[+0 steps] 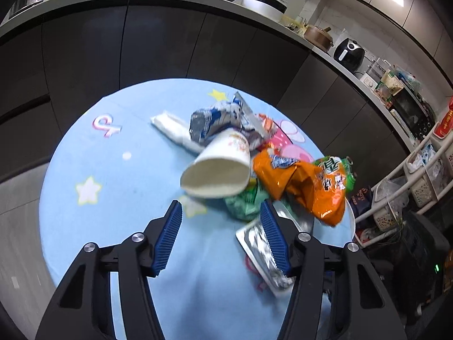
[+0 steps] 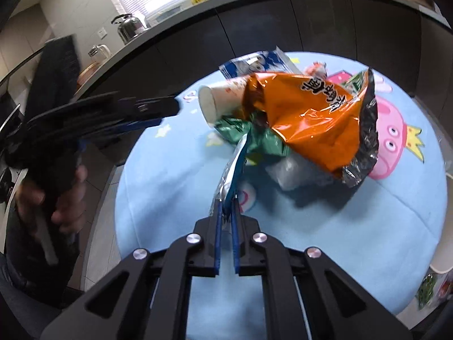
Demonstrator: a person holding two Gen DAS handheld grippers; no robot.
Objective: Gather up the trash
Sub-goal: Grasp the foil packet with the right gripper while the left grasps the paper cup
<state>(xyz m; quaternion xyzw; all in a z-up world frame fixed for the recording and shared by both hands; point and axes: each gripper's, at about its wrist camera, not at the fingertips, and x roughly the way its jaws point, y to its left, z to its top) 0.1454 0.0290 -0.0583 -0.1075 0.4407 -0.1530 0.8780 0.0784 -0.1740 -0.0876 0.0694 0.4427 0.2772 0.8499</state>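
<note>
Trash is heaped mid-table: a tipped paper cup, an orange bag with Chinese lettering, a green wrapper. Left gripper gapes wide. Right gripper pinches a foil wrapper.

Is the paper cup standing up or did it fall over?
Fallen over. The cup lies on its side among the wrappers, its open mouth facing sideways; it looks empty inside.
</note>
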